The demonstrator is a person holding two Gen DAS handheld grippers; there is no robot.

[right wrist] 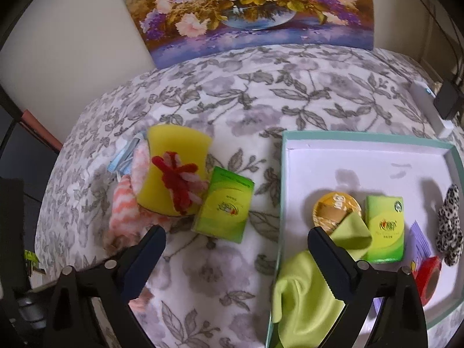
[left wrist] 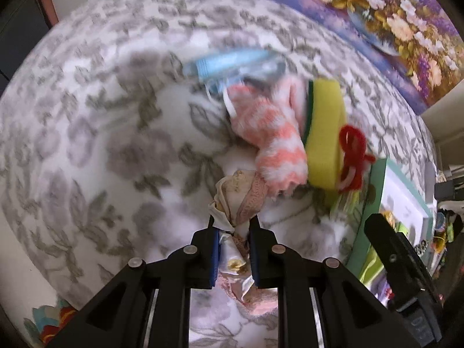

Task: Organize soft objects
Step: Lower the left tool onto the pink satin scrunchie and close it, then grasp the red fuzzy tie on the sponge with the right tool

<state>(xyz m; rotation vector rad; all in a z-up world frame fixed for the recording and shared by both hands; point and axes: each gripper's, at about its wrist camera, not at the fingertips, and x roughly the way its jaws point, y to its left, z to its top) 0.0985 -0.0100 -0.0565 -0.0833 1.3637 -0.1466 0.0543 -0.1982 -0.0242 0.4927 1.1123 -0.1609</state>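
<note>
A: What is hard to make out here?

B: The left wrist view is smeared. A light blue item [left wrist: 220,63] at the far end of the pile looks like a face mask, but I cannot be sure. The lower end of the cloth bundle [left wrist: 232,203] is hidden between the fingers, and the green-rimmed tray [right wrist: 362,145] is cut off at the bottom right.

A: The jaws?

B: The left gripper [left wrist: 233,226] is clenched on that cream and pink lace bundle, which runs lengthwise along the fingers, its free end pointing toward the pile. The right gripper [right wrist: 236,237] is released, jaws spread wide above the floral blanket [right wrist: 261,101].

A: And the soft things?

B: On the blanket, left of the tray, a yellow sponge [right wrist: 177,171] with its long axis running away from the camera, red yarn [right wrist: 179,182] on top. A pink striped sock [right wrist: 124,206] lies against its left side, a green tissue pack [right wrist: 223,206] touches its right. In the tray, a lime cloth [right wrist: 307,290] hangs over the near rim, beside a second tissue pack [right wrist: 384,229] and a leopard-print piece [right wrist: 449,223].
</note>
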